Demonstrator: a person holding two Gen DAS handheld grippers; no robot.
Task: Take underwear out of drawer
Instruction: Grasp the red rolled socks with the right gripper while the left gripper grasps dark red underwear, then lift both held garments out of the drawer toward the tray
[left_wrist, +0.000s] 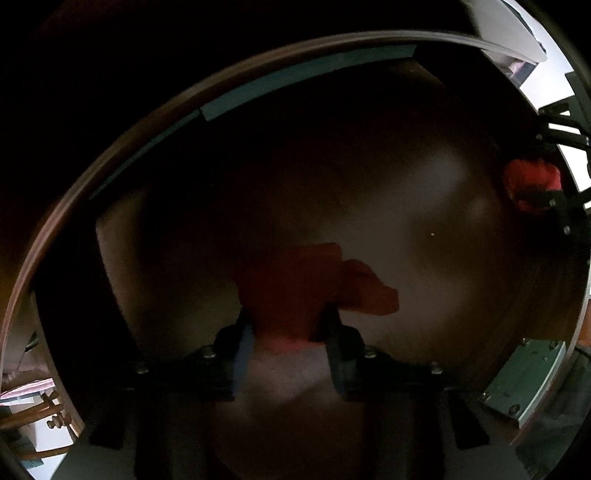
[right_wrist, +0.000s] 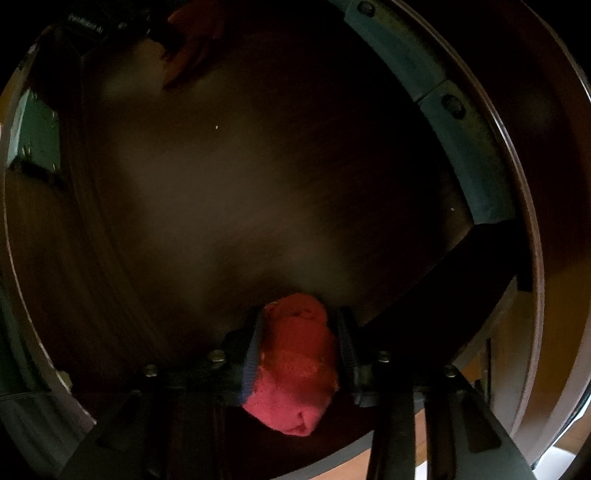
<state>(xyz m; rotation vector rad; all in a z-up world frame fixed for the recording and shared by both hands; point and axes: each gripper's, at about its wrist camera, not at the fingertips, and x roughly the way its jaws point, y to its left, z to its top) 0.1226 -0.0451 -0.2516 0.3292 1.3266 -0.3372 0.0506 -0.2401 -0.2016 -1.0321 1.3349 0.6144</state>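
- Left gripper (left_wrist: 286, 325) clamped on red underwear (left_wrist: 295, 291), down inside the dark drawer (left_wrist: 406, 221), ready for lifting.
- Right gripper (right_wrist: 301, 350) clenched around a bunched red piece (right_wrist: 295, 362), likewise low in the drawer.
- Both pointed steeply downward, probably for a clean pull upward.

1. The left gripper (left_wrist: 288, 325) points down into a dark wooden drawer (left_wrist: 424, 229).
2. Its two black fingers (left_wrist: 341, 354) are closed against a piece of red underwear (left_wrist: 291, 291); the cloth bunches between them and spreads onto the drawer floor.
3. At the right edge, the right gripper (left_wrist: 543, 192) is clamped on another red bundle (left_wrist: 532, 181).
4. A metal slide rail (left_wrist: 524, 380) shows at the lower right.
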